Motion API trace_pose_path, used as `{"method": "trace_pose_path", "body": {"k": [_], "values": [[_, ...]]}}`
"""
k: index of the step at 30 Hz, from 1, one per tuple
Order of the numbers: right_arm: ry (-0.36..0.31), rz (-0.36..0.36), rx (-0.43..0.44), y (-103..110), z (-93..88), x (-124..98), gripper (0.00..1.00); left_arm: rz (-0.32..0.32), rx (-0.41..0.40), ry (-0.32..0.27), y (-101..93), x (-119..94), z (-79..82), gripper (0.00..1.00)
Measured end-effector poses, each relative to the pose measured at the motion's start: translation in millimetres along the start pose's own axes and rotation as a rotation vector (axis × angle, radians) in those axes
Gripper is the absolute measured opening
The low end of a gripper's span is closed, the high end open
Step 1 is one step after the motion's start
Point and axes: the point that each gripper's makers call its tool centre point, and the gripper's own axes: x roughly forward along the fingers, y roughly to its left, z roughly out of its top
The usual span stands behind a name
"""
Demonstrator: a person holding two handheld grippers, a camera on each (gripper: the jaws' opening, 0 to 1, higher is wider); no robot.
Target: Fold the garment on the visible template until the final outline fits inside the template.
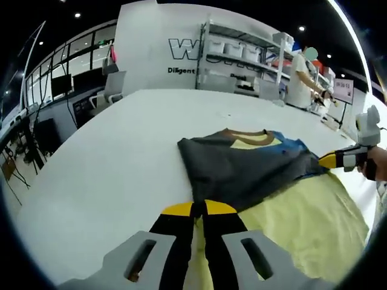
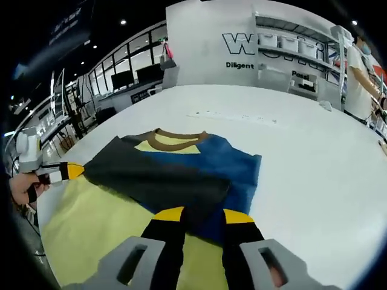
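The garment (image 1: 242,166) lies on the white table (image 1: 115,163), with a brown collar, a blue part and a dark grey flap folded across it. A pale yellow sheet (image 1: 302,223) spreads from under it toward me; I cannot tell whether it is the template or the shirt's lower half. My left gripper (image 1: 199,208) is shut on the near edge of the dark flap. My right gripper (image 1: 323,160) pinches the flap's pointed right corner. In the right gripper view the garment (image 2: 181,175) has its near edge between my right gripper (image 2: 204,216) jaws, and my left gripper (image 2: 75,171) holds the far left corner.
A hand (image 2: 21,187) holds the left gripper at the table's edge. A person (image 1: 300,78) stands by shelves (image 1: 242,54) at the back right. Office chairs (image 1: 113,84) and desks line the far left. Bare table (image 2: 302,157) stretches beyond the garment.
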Motion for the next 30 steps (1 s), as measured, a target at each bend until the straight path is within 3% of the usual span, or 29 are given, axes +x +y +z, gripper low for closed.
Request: {"method": "trace_pose_path", "body": {"k": [8, 12, 22, 30], "values": [[0.062, 0.009, -0.074, 11, -18.9, 4, 0.08, 0.005, -0.010, 0.001, -1.5, -2, -0.6, 0.00], [0.048, 0.015, -0.056, 12, -16.6, 5, 0.00, 0.004, -0.020, 0.006, -1.8, -1, -2.4, 0.00], [0.061, 0.020, 0.036, 1, -20.6, -9, 0.00, 0.024, -0.064, 0.014, 1.0, -4, -3.0, 0.00], [0.038, 0.000, 0.018, 2, -21.6, -10, 0.00, 0.031, 0.022, 0.016, -0.6, -1, -3.9, 0.00]]}}
